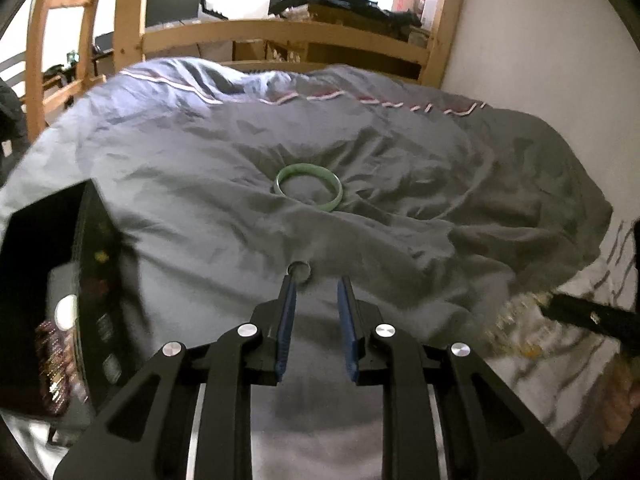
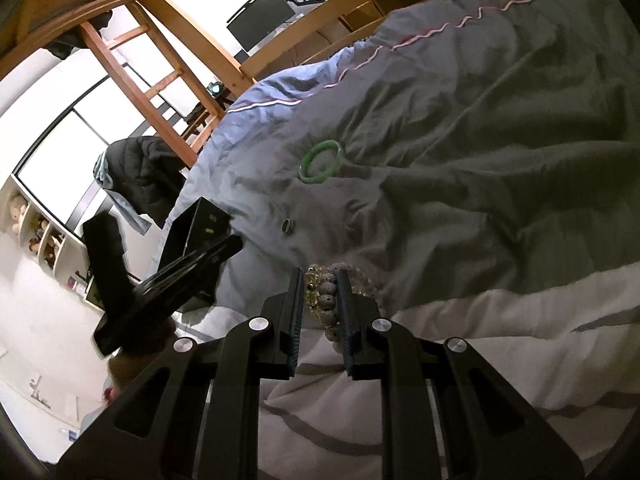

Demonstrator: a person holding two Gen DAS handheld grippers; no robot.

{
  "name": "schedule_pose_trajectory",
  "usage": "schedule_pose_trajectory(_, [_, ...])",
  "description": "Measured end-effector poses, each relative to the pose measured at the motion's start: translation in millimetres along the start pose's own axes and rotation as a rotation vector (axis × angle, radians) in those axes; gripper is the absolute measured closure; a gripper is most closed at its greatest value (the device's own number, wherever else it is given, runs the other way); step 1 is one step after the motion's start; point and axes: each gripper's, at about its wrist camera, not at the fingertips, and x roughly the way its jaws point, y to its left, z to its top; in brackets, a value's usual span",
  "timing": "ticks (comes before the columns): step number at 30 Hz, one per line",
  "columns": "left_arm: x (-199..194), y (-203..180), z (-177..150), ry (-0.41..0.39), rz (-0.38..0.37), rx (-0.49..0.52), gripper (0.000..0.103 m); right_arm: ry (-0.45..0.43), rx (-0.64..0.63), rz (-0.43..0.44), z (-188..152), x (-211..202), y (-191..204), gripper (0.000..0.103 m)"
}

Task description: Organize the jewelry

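A green bangle (image 1: 309,186) lies on the grey duvet (image 1: 440,184); it also shows in the right wrist view (image 2: 322,159). A small metal ring (image 1: 301,270) lies just ahead of my left gripper (image 1: 318,282), at its left fingertip; the ring also shows in the right wrist view (image 2: 287,225). The left jaws stand apart and hold nothing. My right gripper (image 2: 320,278) is shut on beaded bracelets (image 2: 322,294), pale and dark grey beads, above the bedding. The bracelets appear blurred in the left wrist view (image 1: 516,320). A black jewelry box (image 1: 68,280) stands open at the left.
A wooden bed frame (image 1: 280,36) and ladder (image 2: 160,76) rise behind the bed. A white wall (image 1: 540,48) runs along the right. A striped white sheet (image 2: 480,340) lies beside the duvet. A dark jacket (image 2: 148,176) hangs beyond the bed. The left gripper's body (image 2: 168,280) crosses the right view.
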Motion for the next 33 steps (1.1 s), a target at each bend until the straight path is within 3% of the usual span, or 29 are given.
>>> schedule_pose_trajectory(7, [53, 3, -2, 0.081, -0.004, 0.033, 0.081, -0.002, 0.030, 0.013, 2, 8, -7, 0.085])
schedule_pose_trajectory(11, [61, 1, -2, 0.086, 0.005, 0.048, 0.082, -0.013, 0.040, 0.034, 4, 8, -7, 0.085])
schedule_pose_trajectory(14, [56, 1, -1, 0.081, 0.010, 0.039, 0.096, -0.020, 0.042, 0.044, 5, 4, -6, 0.085])
schedule_pose_trajectory(24, [1, -5, 2, -0.003, -0.011, -0.004, 0.096, -0.051, 0.011, 0.057, 10, -17, 8, 0.084])
schedule_pose_trajectory(25, [-8, -5, 1, -0.015, -0.013, -0.010, 0.096, -0.052, 0.011, 0.055, 11, -18, 8, 0.077])
schedule_pose_trajectory(26, [-15, -5, 0, -0.021, -0.014, -0.012, 0.096, -0.056, 0.014, 0.042, 12, -20, 9, 0.052])
schedule_pose_trajectory(28, [-21, -7, -2, -0.025, -0.006, -0.003, 0.096, -0.113, 0.024, 0.026, 10, -31, 8, 0.017])
schedule_pose_trajectory(33, [-10, -4, -2, -0.005, 0.027, 0.008, 0.096, -0.124, -0.020, -0.013, 14, -40, 8, 0.017])
